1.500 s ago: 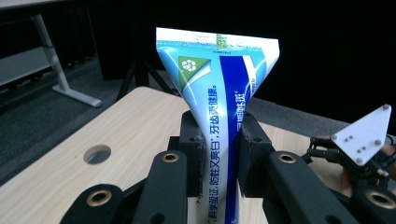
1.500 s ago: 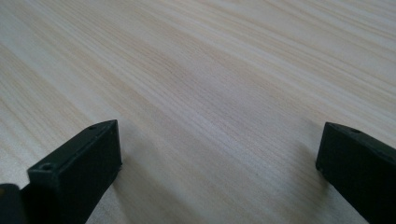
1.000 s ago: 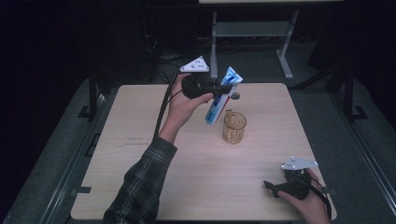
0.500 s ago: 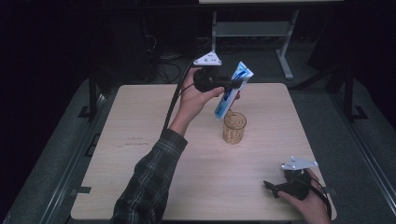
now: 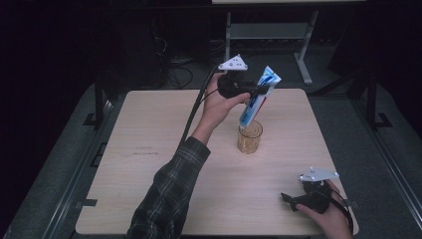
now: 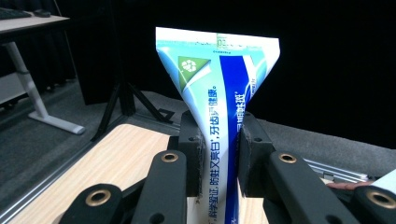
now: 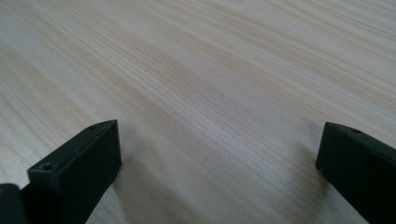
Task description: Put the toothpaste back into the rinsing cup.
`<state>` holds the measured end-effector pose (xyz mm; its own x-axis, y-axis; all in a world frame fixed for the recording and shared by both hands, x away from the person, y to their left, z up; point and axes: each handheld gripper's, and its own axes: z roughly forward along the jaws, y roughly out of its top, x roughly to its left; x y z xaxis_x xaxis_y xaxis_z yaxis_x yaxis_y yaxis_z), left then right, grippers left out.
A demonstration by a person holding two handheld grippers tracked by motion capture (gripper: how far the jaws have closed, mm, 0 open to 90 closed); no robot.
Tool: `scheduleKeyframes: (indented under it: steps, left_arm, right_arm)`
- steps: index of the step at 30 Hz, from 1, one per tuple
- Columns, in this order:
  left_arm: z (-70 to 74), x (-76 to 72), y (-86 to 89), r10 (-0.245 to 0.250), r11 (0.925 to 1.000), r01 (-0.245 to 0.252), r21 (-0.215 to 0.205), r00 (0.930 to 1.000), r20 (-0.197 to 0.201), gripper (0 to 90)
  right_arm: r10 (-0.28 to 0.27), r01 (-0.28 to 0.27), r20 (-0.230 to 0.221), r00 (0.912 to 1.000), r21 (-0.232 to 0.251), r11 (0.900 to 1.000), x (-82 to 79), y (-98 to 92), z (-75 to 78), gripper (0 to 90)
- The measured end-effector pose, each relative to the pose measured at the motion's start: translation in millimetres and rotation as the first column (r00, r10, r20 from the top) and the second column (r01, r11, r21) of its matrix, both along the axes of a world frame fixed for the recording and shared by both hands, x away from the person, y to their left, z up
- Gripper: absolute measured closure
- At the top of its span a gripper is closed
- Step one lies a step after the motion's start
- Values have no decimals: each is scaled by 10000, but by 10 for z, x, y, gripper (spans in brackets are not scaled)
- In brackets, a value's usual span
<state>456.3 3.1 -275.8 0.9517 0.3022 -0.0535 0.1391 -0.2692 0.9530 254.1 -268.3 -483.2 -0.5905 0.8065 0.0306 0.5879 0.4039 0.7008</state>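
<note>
The left claw (image 5: 263, 89) is clamped on a blue-and-white toothpaste tube (image 5: 258, 97), its 2 black jaws pinching the tube across the narrow middle. In the left gripper view the pads (image 6: 192, 154) press into both sides of the tube (image 6: 224, 116), which flares out above them to a flat crimped end. Seen from the high view, the tube hangs tilted in the air, its crimped end up and away from the person, its lower end just above the rim of an amber glass cup (image 5: 249, 137). The tube's lower end looks level with the cup's mouth; whether it touches the rim cannot be told. The cup stands upright on the table (image 5: 149, 164), a little beyond the table's middle. The left hand (image 5: 219, 102) holding that claw is raised above the table, just left of the cup, with its cable trailing down toward the plaid sleeve (image 5: 164, 199).

The right claw (image 5: 288, 199) rests low at the table's near right corner, well apart from the cup. In the right gripper view its 2 jaws stand wide apart with bare wood (image 7: 210, 93) between them and nothing held.
</note>
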Motion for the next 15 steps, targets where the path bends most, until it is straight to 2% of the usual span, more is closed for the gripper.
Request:
scheduleKeyframes:
  steps: [15]
  left_arm:
    - [-321,97,-136,12,9997,-4,233,9993,-372,745]
  right_arm:
    - [-6,6,-12,10000,-2,10000,-2,1,0,0]
